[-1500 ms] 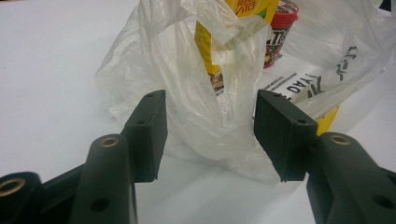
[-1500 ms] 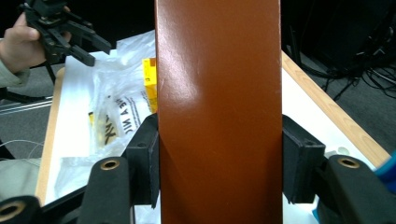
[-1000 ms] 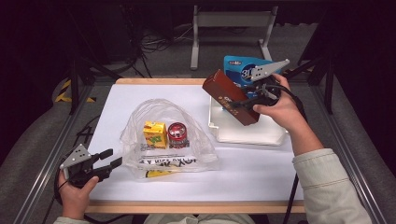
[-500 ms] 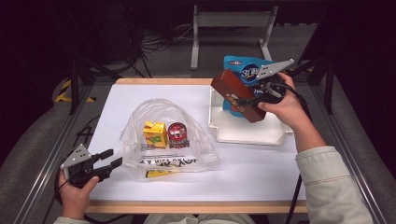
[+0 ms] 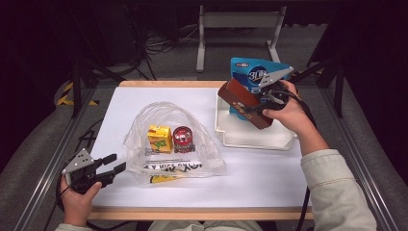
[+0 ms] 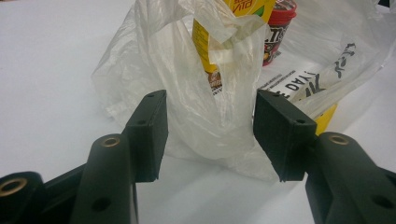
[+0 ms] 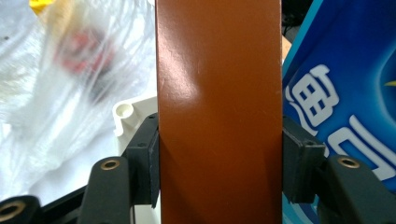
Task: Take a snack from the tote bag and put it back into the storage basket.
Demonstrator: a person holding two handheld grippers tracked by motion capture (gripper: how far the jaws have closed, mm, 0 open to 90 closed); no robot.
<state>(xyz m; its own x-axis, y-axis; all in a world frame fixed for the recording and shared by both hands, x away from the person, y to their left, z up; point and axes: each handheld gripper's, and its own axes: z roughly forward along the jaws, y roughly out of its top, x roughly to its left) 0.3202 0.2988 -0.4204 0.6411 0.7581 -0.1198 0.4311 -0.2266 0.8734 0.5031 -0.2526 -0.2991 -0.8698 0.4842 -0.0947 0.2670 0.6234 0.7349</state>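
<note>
Tabletop [image 5: 260,178]: white surface with a pale wooden edge, set against dark surroundings.

Clear plastic bag [image 5: 168,139]: crumpled, thin, lying left of centre on the tabletop; black lettering on its lower part. In the left gripper view its folds [image 6: 205,116] stand just ahead of the gripper.

White tray [image 5: 250,137]: shallow, rectangular, at the right rear of the tabletop, well apart from the bag.

Blue pouch [image 5: 250,77]: upright at the tray's far side, white and dark print on glossy blue; large white characters show in the right gripper view [image 7: 345,107].

Brown box [image 5: 243,103]: long, flat, glossy reddish-brown, plain on the broad face, small pale print along one narrow side. Held tilted in the air above the tray, in front of the pouch. In the right gripper view its face [image 7: 219,107] rises between the jaws.

Right gripper [image 5: 262,103]: in the person's right hand [image 5: 288,113]; jaws clamped on the box's two long edges.

Left gripper [image 5: 113,166]: in the left hand [image 5: 79,197] at the near left corner, jaws spread apart with nothing between them, pointing at the bag.

Yellow carton [image 5: 159,138]: small, green and red print, inside the bag.

Red-lidded cup [image 5: 183,138]: small, dark label, just beside the carton inside the bag.
</note>
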